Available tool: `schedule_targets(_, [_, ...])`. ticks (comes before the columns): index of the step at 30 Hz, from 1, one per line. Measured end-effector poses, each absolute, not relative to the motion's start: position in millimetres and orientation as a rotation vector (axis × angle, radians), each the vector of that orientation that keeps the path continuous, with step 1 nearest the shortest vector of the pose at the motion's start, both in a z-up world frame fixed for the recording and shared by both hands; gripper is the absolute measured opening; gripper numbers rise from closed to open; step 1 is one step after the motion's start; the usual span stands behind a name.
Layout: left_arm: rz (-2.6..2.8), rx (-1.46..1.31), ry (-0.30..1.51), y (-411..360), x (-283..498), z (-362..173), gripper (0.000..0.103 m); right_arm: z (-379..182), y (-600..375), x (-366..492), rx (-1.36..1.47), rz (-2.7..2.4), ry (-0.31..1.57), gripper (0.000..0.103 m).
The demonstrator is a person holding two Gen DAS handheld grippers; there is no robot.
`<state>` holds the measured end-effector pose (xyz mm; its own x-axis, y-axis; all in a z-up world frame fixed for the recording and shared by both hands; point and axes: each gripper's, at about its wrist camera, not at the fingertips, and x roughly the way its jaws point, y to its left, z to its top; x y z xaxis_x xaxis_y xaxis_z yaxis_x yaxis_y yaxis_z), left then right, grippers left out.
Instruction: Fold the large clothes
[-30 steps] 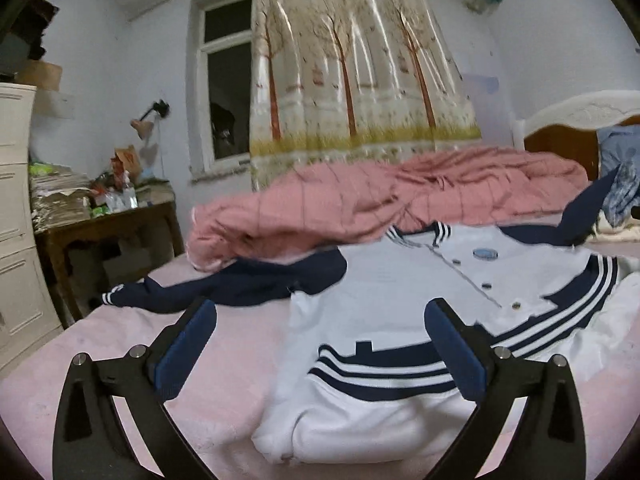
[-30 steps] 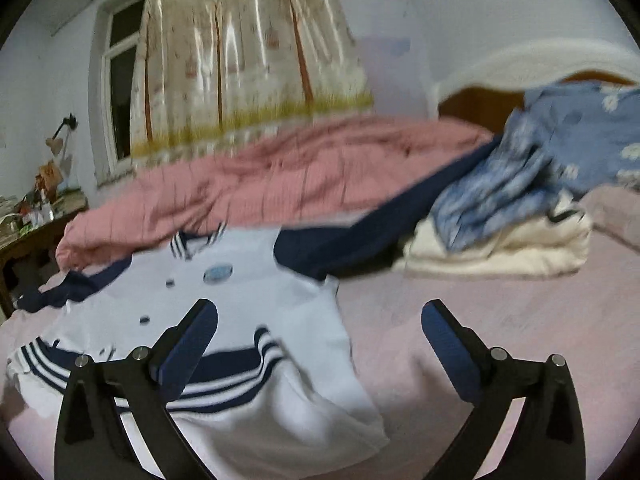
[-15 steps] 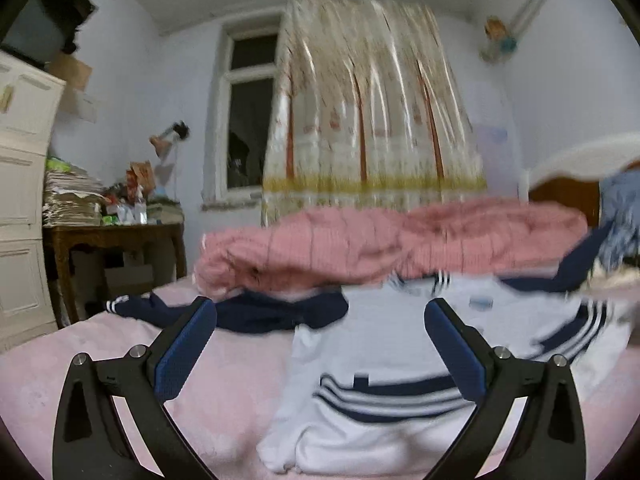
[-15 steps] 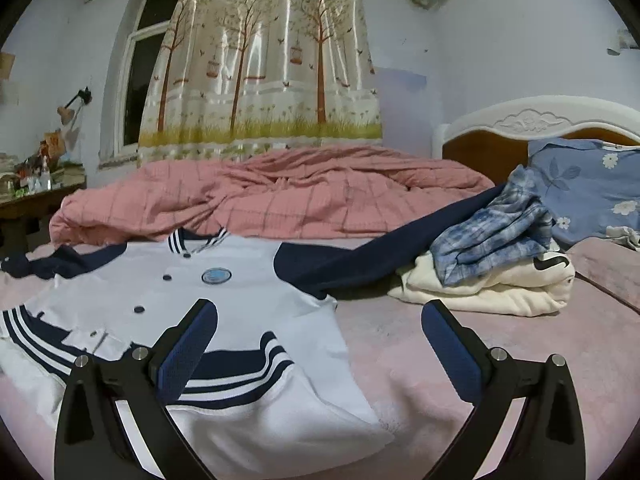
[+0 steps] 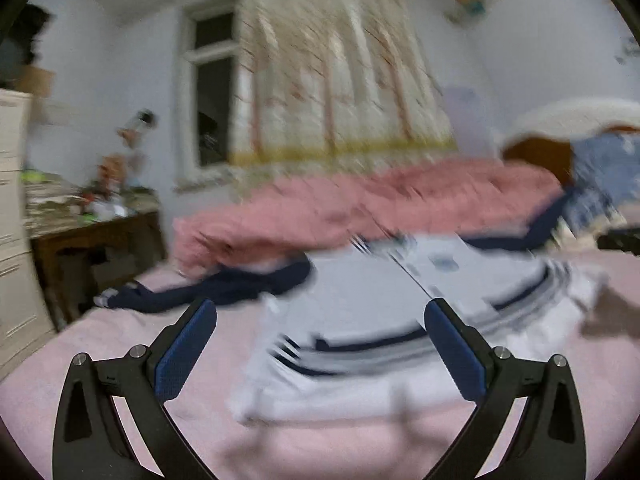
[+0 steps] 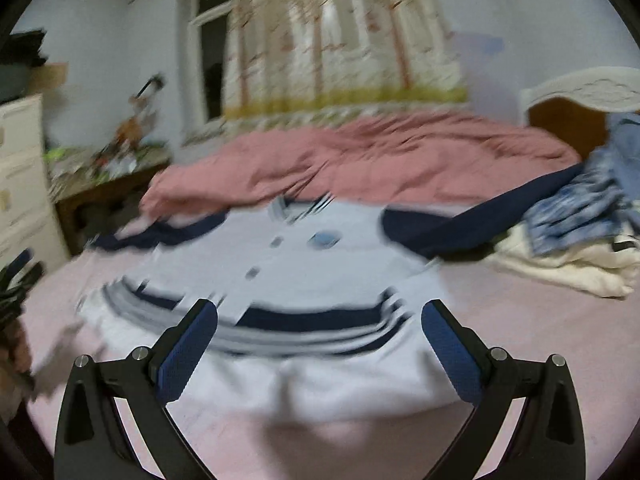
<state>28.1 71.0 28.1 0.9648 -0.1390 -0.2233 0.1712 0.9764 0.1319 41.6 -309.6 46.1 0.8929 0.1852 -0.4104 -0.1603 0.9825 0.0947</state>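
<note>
My left gripper (image 5: 320, 344) hangs with its jaws spread wide and nothing between them, and my right gripper (image 6: 319, 342) is the same, gaping and empty. Straight ahead of both, just past the fingertips, the white jacket (image 6: 304, 280) with navy stripes lies face up on the pink bedsheet (image 6: 520, 340), its hem nearest me and collar farthest. Both views are smeared, so I cannot read fine creases. One navy sleeve (image 5: 224, 284) trails off ahead-left of the left gripper; the other sleeve (image 6: 460, 224) runs ahead-right of the right gripper, toward a pile of folded clothes (image 6: 572, 240). I judge that the step is the first grasp, and to do it well I should pinch one fabric layer cleanly on each side, level with each other. Beyond everything lies the pink quilt (image 6: 360, 160).
</note>
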Motion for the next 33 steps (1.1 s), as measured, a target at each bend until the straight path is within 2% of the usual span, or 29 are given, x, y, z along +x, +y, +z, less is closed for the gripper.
schedule_targets(2, [-0.254, 0.219, 0.333, 53.7, 40.0, 14.3, 0.103, 34.0, -292.0, 44.9, -0.029, 0.245, 0.512, 0.103])
schedule_targets(3, [-0.329, 0.272, 0.424, 43.2, 49.9, 6.0, 0.099, 25.3, -282.0, 46.4, -0.086, 0.266, 0.554, 0.103])
schedule_targets(4, [-0.375, 0.309, 0.492, 35.2, 56.6, -3.1, 0.093, 18.7, -275.3, 48.3, -0.124, 0.278, 0.585, 0.103])
schedule_targets(5, [-0.382, 0.333, 0.538, 29.9, 62.1, -12.0, 0.081, 10.5, -266.2, 50.4, -0.17, 0.293, 0.623, 0.103])
schedule_targets(8, [-0.457, 0.373, 0.67, 20.2, 73.4, -31.1, 0.08, -7.8, -250.4, 53.4, -0.26, 0.306, 0.7, 0.103])
schedule_targets(16, [-0.351, 0.424, 0.724, 9.0, 82.7, -43.7, 0.083, -30.8, -246.1, 65.6, -0.37, 0.199, 0.785, 0.102])
schedule_targets(22, [-0.297, 0.416, 0.719, 20.6, 102.4, -40.5, 0.075, -30.0, -241.9, 75.3, -0.434, 0.076, 0.742, 0.102])
schedule_targets(24, [-0.282, 0.412, 0.734, 23.1, 108.3, -42.1, 0.07, -28.0, -249.1, 78.8, -0.417, 0.053, 0.74, 0.09])
schedule_targets(25, [-0.274, 0.415, 0.735, 24.3, 109.5, -41.7, 0.067, -27.7, -255.3, 81.1, -0.419, 0.027, 0.74, 0.079])
schedule_targets(26, [-0.261, 0.425, 0.731, 24.4, 110.1, -41.1, 0.056, -27.4, -259.5, 81.9, -0.418, 0.019, 0.74, 0.064])
schedule_targets(27, [-0.251, 0.441, 0.722, 24.3, 109.1, -40.5, 0.048, -25.9, -265.7, 82.7, -0.403, 0.028, 0.741, 0.059])
schedule_targets(28, [-0.258, 0.456, 0.717, 23.5, 107.7, -40.0, 0.046, -24.3, -269.7, 81.9, -0.384, 0.044, 0.737, 0.055])
schedule_targets(30, [-0.268, 0.475, 0.71, 23.0, 105.0, -36.2, 0.027, -14.0, -282.0, 78.5, -0.301, 0.109, 0.704, 0.052])
schedule_targets(33, [-0.271, 0.45, 0.702, 25.3, 113.3, -22.4, 0.017, 1.9, -295.7, 82.7, -0.227, 0.139, 0.678, 0.041])
